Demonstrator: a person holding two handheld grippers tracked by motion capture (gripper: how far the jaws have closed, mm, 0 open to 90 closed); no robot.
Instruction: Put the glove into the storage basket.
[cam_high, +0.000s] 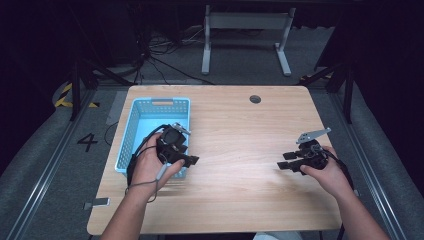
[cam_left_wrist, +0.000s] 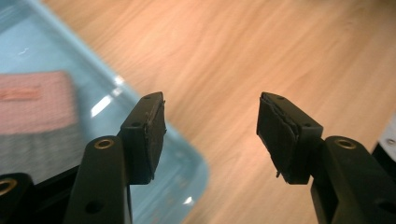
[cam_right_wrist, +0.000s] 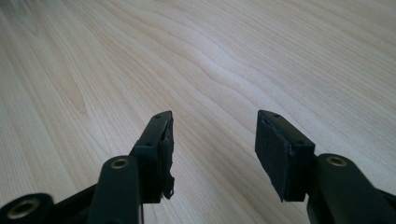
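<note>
Left gripper (cam_high: 187, 160) released, jaws apart over the blue basket's (cam_high: 131, 125) near corner, right gripper (cam_high: 286, 165) released — well apart, bare table (cam_high: 235, 145) between.

Light-blue perforated basket (cam_high: 134, 131) at table's left; pink-grey cloth (cam_left_wrist: 37, 109) inside

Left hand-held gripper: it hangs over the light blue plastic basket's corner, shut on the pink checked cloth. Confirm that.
Not quite. The left hand-held gripper does hang over the light blue plastic basket's corner, but the left gripper view shows it open and holding nothing; the pink checked cloth lies inside the basket.
</note>
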